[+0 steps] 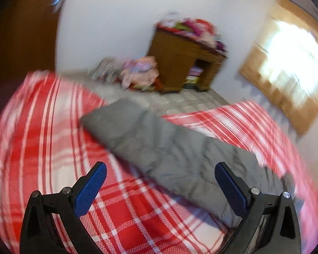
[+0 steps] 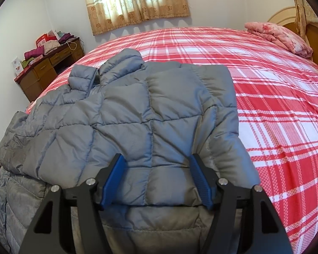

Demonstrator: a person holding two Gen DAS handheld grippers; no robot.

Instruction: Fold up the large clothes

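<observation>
While our right claw [image 2: 156, 180] straddles the jacket [image 2: 137, 114] on the bed [image 2: 275, 105], released, a fold looks done. Our left claw [image 1: 160, 182] hangs released beside the jacket; next comes grasping its end.

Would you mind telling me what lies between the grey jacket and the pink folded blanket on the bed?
Only bare red plaid bedspread lies between the grey jacket and the pink folded blanket, as the right wrist view shows.

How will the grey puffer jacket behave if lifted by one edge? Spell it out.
The grey puffer jacket will probably flop and sag: it already drapes in soft folds over the plaid bedspread. Its puffy quilted panels suggest it is light for its bulk. The shell has a slight sheen, so it may slip between the right gripper's jaws.
</observation>
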